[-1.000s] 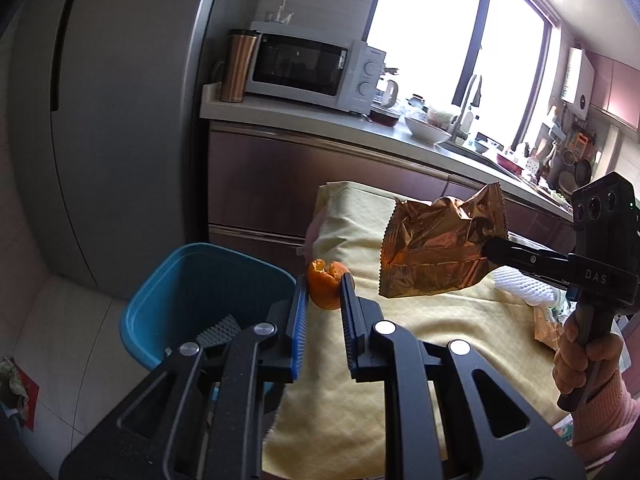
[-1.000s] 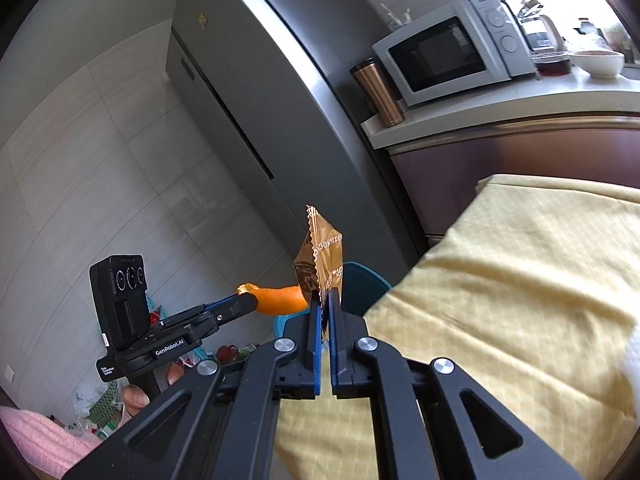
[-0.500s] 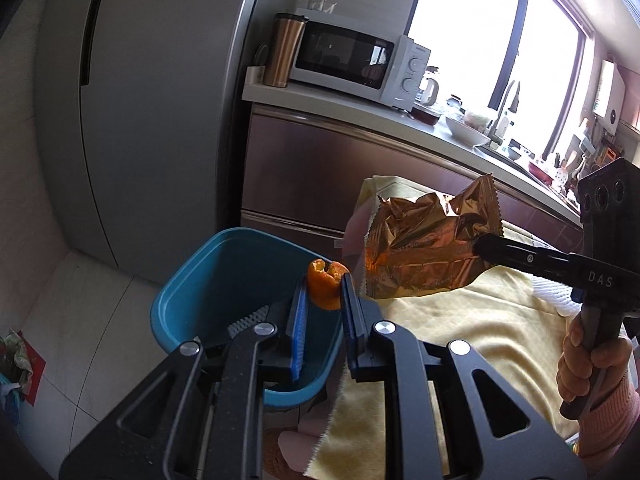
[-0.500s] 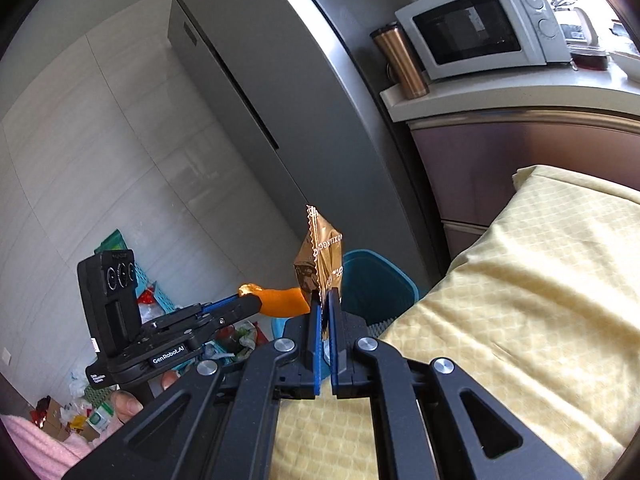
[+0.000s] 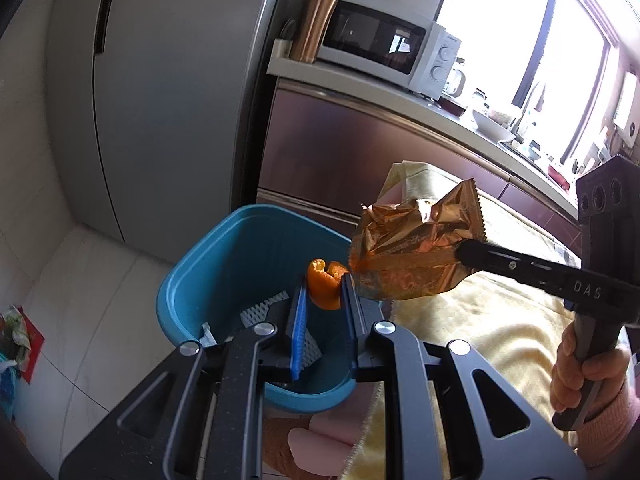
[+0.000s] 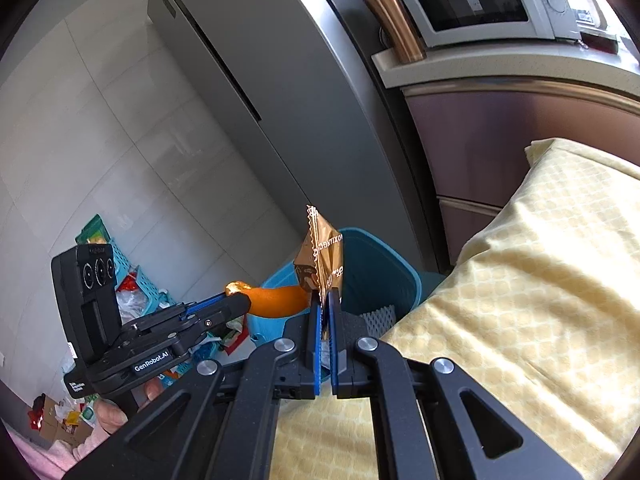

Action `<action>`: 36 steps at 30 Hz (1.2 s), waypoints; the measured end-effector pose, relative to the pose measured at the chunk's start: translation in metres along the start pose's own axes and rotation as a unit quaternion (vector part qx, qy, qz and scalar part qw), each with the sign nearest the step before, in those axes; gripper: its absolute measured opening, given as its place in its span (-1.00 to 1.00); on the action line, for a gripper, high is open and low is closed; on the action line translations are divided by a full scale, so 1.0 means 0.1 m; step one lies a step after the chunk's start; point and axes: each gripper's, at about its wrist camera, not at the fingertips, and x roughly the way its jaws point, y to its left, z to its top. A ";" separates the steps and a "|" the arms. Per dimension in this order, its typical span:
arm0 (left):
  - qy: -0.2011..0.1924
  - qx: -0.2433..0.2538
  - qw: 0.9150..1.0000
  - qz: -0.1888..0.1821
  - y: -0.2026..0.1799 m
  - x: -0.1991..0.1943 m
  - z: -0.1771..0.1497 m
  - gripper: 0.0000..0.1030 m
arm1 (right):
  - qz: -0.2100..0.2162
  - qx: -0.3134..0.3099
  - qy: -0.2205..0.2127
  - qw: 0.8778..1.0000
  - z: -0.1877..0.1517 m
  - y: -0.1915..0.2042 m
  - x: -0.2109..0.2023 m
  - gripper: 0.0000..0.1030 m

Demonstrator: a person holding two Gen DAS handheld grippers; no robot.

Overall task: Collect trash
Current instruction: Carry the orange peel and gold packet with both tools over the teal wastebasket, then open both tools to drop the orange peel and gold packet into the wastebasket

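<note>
The left gripper (image 5: 325,292) clamps an orange peel (image 5: 323,287) over the open blue bin (image 5: 208,280); the right gripper (image 6: 323,300) pinches a gold foil wrapper (image 6: 322,256) beside the peel, at the bin's edge. Only the left wrist view shows white foam netting (image 5: 262,308) inside the bin. Only the right wrist view shows 1 turquoise basket (image 6: 128,272) of litter on the floor.
</note>
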 end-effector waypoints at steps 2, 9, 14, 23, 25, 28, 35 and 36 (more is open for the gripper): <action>0.005 -0.005 1.000 0.006 0.05 0.06 0.01 -0.68 | -0.002 0.003 0.008 1.000 0.01 -0.01 0.07 -0.95; 0.020 -0.016 1.000 0.016 0.12 0.24 -0.02 -0.68 | -0.018 0.013 0.033 0.999 0.04 -0.05 0.34 -0.95; 0.035 -0.020 0.999 0.022 0.16 0.41 -0.05 -0.67 | -0.030 0.011 0.052 0.998 0.02 0.00 0.49 -0.93; 0.048 -0.030 0.998 0.030 0.20 0.62 -0.10 -0.66 | -0.044 0.019 0.072 0.996 0.07 0.01 0.68 -0.77; 0.050 -0.035 0.998 0.027 0.22 0.65 -0.11 -0.58 | -0.045 0.027 0.071 0.996 0.07 -0.01 0.69 -0.72; 0.052 -0.045 0.997 0.025 0.23 0.67 -0.12 -0.55 | -0.043 0.034 0.066 0.996 0.07 -0.05 0.65 -0.71; 0.031 -0.019 0.999 0.010 0.02 0.49 -0.14 -0.43 | -0.037 0.028 0.048 0.998 -0.01 -0.06 0.39 -0.63; 0.027 -0.014 1.000 0.005 -0.02 0.46 -0.13 -0.41 | -0.038 0.024 0.041 0.998 -0.03 -0.04 0.31 -0.61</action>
